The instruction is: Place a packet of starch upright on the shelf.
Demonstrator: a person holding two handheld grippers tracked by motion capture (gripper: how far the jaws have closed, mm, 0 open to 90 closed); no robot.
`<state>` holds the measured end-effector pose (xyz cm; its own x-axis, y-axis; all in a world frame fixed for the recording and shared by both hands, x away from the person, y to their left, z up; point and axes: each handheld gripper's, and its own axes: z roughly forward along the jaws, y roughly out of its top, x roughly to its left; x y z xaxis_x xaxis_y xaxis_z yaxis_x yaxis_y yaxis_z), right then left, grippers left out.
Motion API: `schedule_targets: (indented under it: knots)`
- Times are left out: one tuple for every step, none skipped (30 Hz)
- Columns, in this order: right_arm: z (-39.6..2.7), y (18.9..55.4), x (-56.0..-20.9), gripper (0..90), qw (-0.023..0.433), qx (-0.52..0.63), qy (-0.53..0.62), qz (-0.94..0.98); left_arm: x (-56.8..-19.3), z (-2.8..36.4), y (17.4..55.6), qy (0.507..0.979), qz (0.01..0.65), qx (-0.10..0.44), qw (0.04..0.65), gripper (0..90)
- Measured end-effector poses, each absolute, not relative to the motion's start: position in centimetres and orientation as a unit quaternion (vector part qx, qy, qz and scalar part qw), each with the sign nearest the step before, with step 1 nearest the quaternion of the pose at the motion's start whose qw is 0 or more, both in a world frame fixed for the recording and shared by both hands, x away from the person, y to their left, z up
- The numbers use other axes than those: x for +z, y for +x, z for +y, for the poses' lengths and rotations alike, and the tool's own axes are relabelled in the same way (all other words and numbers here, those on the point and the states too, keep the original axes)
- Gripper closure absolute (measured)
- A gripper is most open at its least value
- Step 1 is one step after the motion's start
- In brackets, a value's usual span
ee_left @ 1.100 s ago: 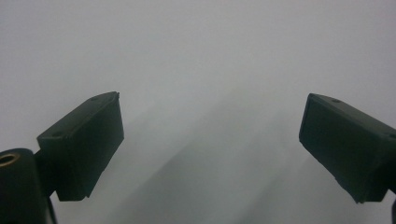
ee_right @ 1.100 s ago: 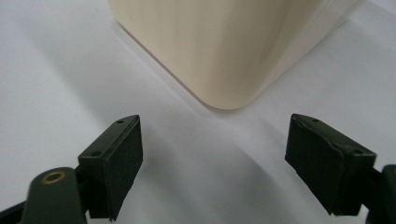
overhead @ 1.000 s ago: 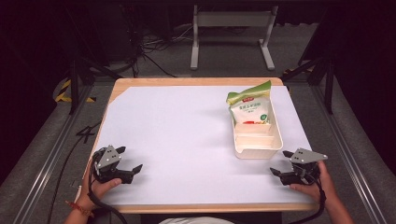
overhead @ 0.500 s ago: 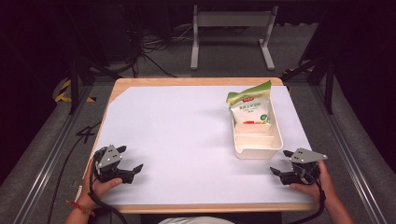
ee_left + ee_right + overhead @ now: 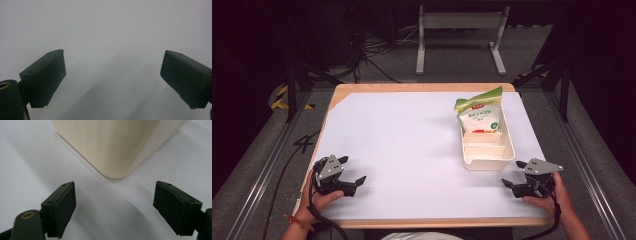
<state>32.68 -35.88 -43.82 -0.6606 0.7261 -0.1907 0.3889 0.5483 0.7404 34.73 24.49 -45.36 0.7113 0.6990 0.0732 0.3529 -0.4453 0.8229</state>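
Two grippers rest on a wooden table [image 5: 422, 88] covered almost to its edges by a white sheet [image 5: 412, 145]. Beyond the far edge, on the grey floor, stand a pale metal frame [image 5: 460, 30] and a tangle of dark cables [image 5: 362, 55].

Near the right edge sits a cream divided tray [image 5: 490, 156], its long side running from far to near. A green-and-white snack bag [image 5: 480, 114] leans upright in its far compartment; the print on the bag is too small to read. The near compartments look bare.

At the near right corner, the right gripper [image 5: 515, 175] lies just beside the tray's near corner, jaws spread wide with nothing between them. At the near left corner, the left gripper [image 5: 351, 171] is likewise released, jaws apart over bare sheet, well away from the tray.
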Motion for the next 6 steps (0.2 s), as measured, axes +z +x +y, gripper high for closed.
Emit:
schedule_targets:
  knots:
    - [-35.89, 32.66, -43.82, 17.9, 0.246, 0.342, 0.331, 0.844, -45.35, 24.45, 34.78, 0.825, 0.318, 0.207, 0.419, 7.2]
    - [-35.9, 32.65, -43.82, 17.9, 0.246, 0.342, 0.331, 0.844, -45.34, 24.41, 34.81, 0.826, 0.317, 0.206, 0.418, 7.2]
    - [-35.93, 32.64, -43.81, 17.8, 0.246, 0.343, 0.331, 0.844, -45.33, 24.37, 34.82, 0.826, 0.318, 0.207, 0.417, 7.2]
    - [-35.96, 32.65, -43.82, 17.8, 0.245, 0.344, 0.331, 0.844, -45.33, 24.32, 34.86, 0.826, 0.317, 0.206, 0.417, 7.1]
    - [-36.0, 32.66, -43.83, 17.8, 0.245, 0.345, 0.332, 0.843, -45.35, 24.27, 34.91, 0.827, 0.316, 0.204, 0.417, 7.1]
    - [-36.03, 32.68, -43.83, 17.8, 0.244, 0.345, 0.332, 0.843, -45.35, 24.24, 34.95, 0.828, 0.317, 0.205, 0.415, 7.1]
